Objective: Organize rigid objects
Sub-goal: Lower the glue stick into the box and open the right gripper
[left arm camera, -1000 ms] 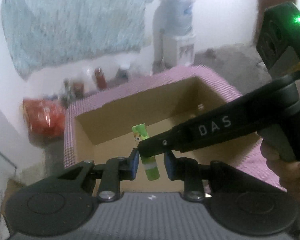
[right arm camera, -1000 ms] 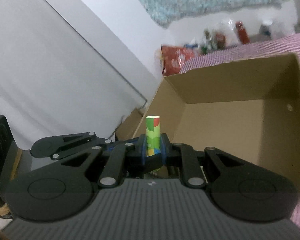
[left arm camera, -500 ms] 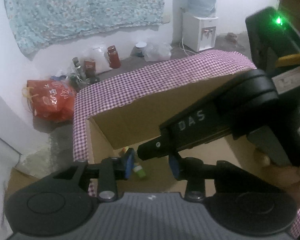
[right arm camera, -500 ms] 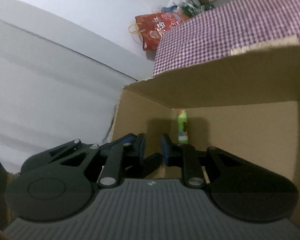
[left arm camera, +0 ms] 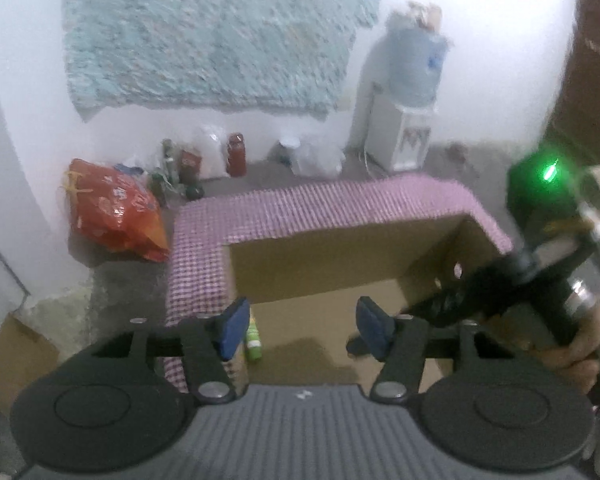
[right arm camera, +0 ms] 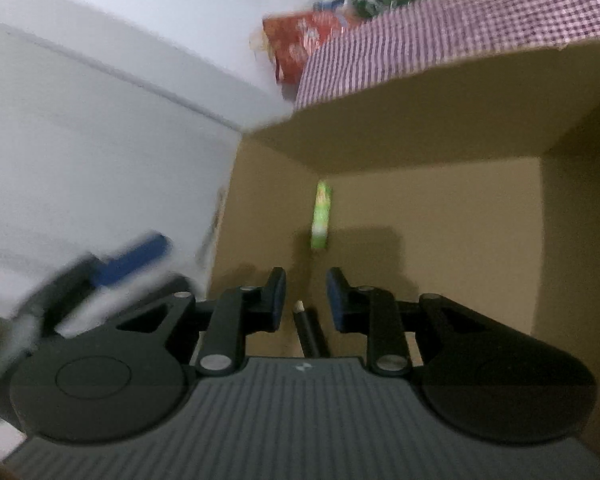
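A small green tube (right arm camera: pixel 321 216) lies on the floor of an open cardboard box (right arm camera: pixel 440 128), near the box's left wall. It also shows in the left wrist view (left arm camera: pixel 253 340), half hidden behind my left finger. My left gripper (left arm camera: pixel 302 330) is open wide and empty above the box's near left corner. My right gripper (right arm camera: pixel 306 300) is open and empty above the box, the tube ahead of its fingertips. A thin black stick with a white tip (right arm camera: pixel 306 330) lies on the box floor between the right fingers. The right gripper's body (left arm camera: pixel 500 292) shows in the left wrist view.
The box (left arm camera: pixel 340 252) rests on a purple checked cloth (left arm camera: pixel 300 204). An orange bag (left arm camera: pixel 112 212), bottles (left arm camera: pixel 236 154) and a water dispenser (left arm camera: pixel 408 100) stand on the floor by the far wall. A white wall (right arm camera: pixel 100 120) lies left of the box.
The green tube was held in my right gripper a second ago; now it lies on the box floor. Both grippers have opened wider and drawn back from the box.
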A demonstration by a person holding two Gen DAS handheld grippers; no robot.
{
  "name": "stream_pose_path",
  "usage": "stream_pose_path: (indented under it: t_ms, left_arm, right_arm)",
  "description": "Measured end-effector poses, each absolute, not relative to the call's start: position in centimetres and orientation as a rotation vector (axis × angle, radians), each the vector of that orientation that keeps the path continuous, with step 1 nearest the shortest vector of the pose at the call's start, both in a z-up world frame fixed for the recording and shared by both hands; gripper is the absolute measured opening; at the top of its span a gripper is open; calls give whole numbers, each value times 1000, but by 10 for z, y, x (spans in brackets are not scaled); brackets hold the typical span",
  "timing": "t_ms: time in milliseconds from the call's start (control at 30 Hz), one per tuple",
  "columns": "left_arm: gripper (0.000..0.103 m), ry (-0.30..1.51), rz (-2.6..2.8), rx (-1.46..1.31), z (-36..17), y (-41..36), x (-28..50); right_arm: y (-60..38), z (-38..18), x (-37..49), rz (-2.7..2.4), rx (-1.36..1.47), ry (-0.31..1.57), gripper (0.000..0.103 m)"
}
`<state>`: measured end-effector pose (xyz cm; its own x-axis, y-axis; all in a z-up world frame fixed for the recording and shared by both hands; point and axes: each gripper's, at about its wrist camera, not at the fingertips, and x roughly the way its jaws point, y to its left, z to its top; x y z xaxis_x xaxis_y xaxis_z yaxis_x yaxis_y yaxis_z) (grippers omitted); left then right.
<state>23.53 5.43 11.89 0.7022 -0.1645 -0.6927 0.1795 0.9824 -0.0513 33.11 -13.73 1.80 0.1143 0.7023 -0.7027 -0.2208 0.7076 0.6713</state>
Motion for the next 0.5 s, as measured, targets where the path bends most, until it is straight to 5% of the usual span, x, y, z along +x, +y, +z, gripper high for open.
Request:
stream_pose_path:
  t_ms: [267, 500]
  left_arm:
    - [85, 680, -66, -111, 120, 99, 164]
    - [86, 702, 50, -258, 94, 135, 125]
  right_arm:
    - [-58, 9, 323, 777, 132, 1391, 26]
    - [-10, -10, 324, 813, -44, 1470, 26]
